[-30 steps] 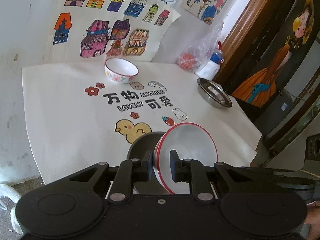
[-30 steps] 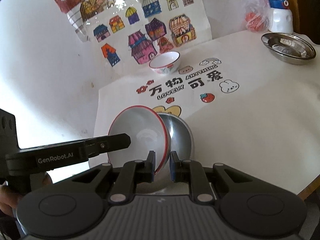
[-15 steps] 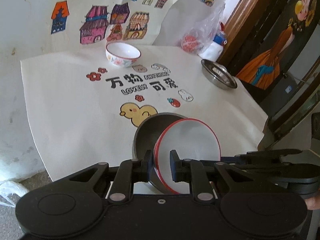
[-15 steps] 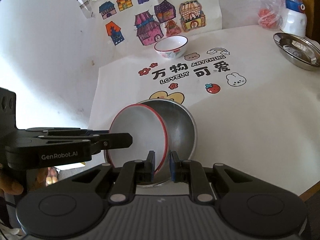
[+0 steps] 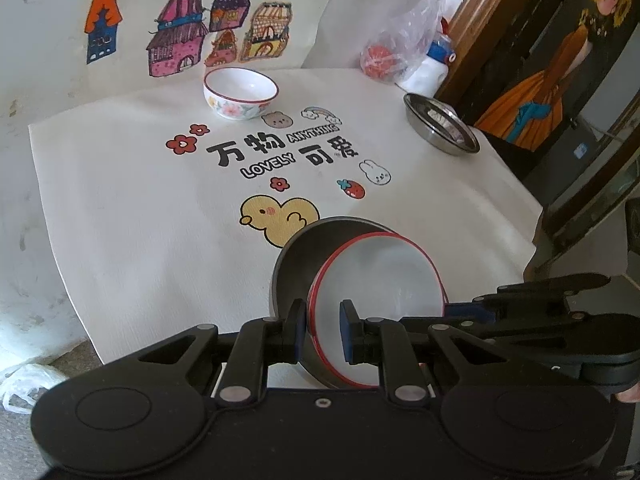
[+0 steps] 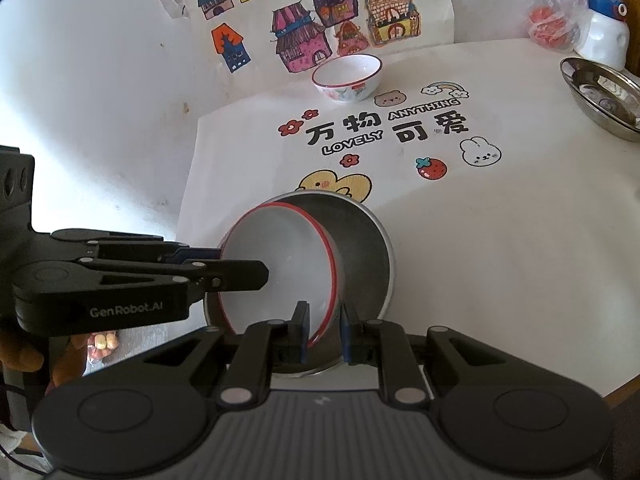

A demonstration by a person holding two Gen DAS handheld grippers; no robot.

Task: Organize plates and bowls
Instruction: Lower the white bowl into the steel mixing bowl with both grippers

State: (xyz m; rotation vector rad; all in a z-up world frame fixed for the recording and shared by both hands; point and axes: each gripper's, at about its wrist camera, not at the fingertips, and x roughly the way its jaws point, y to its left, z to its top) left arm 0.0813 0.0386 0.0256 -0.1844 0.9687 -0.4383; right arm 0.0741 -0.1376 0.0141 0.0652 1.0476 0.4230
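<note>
STEP: nesting white red-rimmed bowl [image 5: 376,288] into grey metal bowl [image 6: 360,248] on worktop [image 6: 500,248] | GRIP: left hand-held gripper [image 5: 323,330] and right hand-held gripper [image 6: 324,332] both clamp its rim | NEXT: likely level, lower, release.

Two black plastic grippers are seen, each built of linked arms pinned with silver round-headed screws above two round moulded discs. Blue pads are fitted inside the fingertips [image 5: 295,332]. On the left gripper [image 6: 240,268], at the left of the right-wrist frame, white "GenRobot.AI" lettering is printed. The right gripper [image 6: 323,334] carries a grey ribbed housing at the bottom edge.
</note>
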